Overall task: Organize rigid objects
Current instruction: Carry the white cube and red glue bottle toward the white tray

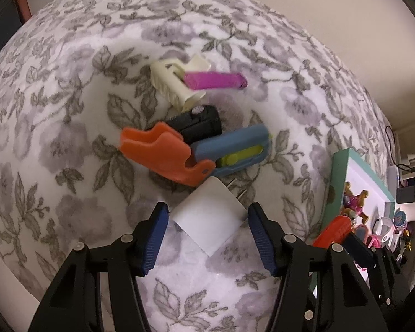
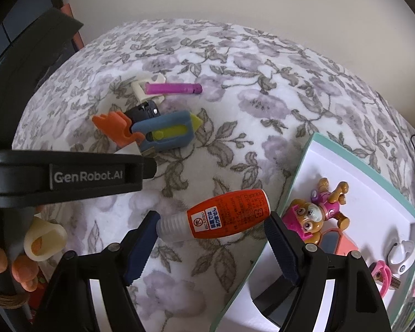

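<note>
My left gripper (image 1: 207,221) is shut on a white wall-plug charger (image 1: 209,215) and holds it just above the floral blanket. Beyond it lies a pile: an orange plastic piece (image 1: 163,152), a blue-and-yellow cutter (image 1: 235,146), a black block (image 1: 199,123), a cream part (image 1: 174,83) and a magenta stick (image 1: 215,80). My right gripper (image 2: 211,225) is shut on an orange glue bottle (image 2: 221,215), held end to end beside a teal-rimmed white tray (image 2: 298,166). The tray holds a toy dog figure (image 2: 318,213).
The tray also holds a coral item (image 2: 337,239), a white ring-shaped part (image 2: 401,251) and a pink piece (image 2: 381,271). The left gripper's black body (image 2: 69,174) crosses the right wrist view at left. A wall stands behind the bed; cables and clutter (image 1: 406,191) sit at far right.
</note>
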